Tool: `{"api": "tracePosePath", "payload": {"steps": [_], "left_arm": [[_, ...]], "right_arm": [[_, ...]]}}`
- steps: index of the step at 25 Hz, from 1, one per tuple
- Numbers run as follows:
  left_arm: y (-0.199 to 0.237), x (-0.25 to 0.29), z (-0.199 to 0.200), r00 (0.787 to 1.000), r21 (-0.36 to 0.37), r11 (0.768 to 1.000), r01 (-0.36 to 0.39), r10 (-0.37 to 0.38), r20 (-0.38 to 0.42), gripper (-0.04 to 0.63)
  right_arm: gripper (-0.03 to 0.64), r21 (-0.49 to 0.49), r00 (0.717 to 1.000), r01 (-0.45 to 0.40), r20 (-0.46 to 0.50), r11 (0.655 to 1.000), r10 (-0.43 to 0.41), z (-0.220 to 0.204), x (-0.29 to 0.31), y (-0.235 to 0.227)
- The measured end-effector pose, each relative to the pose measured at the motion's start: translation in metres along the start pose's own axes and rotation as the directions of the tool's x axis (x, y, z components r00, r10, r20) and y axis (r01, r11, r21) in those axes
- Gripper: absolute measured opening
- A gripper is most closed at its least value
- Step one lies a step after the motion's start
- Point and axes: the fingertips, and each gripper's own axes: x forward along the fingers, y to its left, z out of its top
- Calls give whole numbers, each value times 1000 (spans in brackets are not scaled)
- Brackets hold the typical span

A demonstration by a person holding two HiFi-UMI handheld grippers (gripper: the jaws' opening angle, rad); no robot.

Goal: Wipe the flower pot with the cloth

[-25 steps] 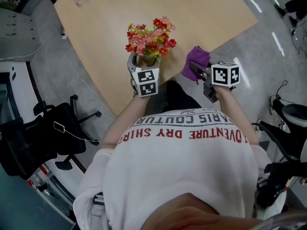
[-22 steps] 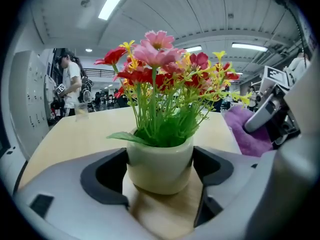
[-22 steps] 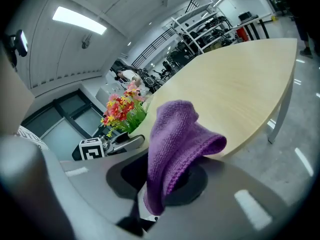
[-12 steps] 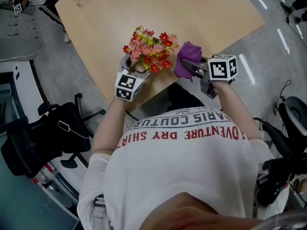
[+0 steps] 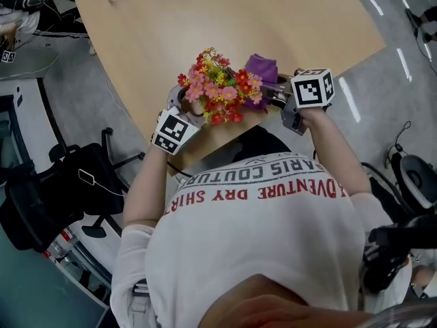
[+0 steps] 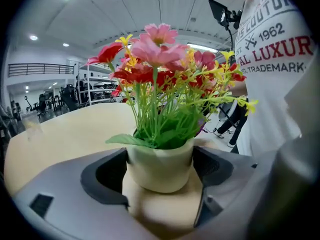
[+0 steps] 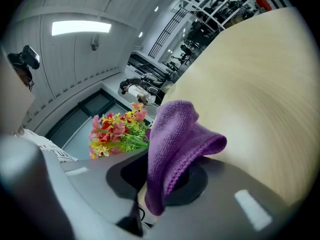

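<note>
Both jaws loaded: flower pot [image 6: 159, 164] in left gripper [image 6: 160, 176], cloth [image 7: 175, 134] in right gripper [image 7: 165, 184].
Left jaws clamp the pale pot's sides at the worktop's [image 5: 205, 26] near edge; right jaws pinch the purple cloth just beside the flowers [image 5: 222, 91].

Only the person's white fabric shirt [image 5: 259, 251] carries print that can be read. In the head view the print stands upside down on the shirt's front. There are black letters "ARIS COUTUR" and, next to them, red letters "SHIR", "DRY" and "DVENTURE". One red word between these is too blurred to read. In the left gripper view the same shirt shows black "COUTUR" and "1962", large red "LUXUR", and black "TRADEMARK." under it.
</note>
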Motion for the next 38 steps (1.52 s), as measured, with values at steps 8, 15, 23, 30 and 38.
{"api": "tracePosePath", "payload": {"steps": [8,15,23,30,38], "left_arm": [[2,-3,4,1000,17,1000,17,-17,20,422],[1,-6,6,1000,21,999,27,-27,14,422],[3,-4,7,999,24,999,39,-39,3,422],[3,2,-1,999,-19,999,-43,43,-12,423],[-17,-20,-7,953,-206,934,-291,302,26,458]], "right_arm": [[44,-40,996,30,-83,999,-33,6,22,-9],[44,-161,959,177,-196,971,-207,5,37,-38],[40,-178,911,227,-310,958,-273,4,45,-57],[41,-109,941,252,-203,961,-270,4,33,-65],[41,-27,945,326,-7,945,-327,-28,-25,-57]]}}
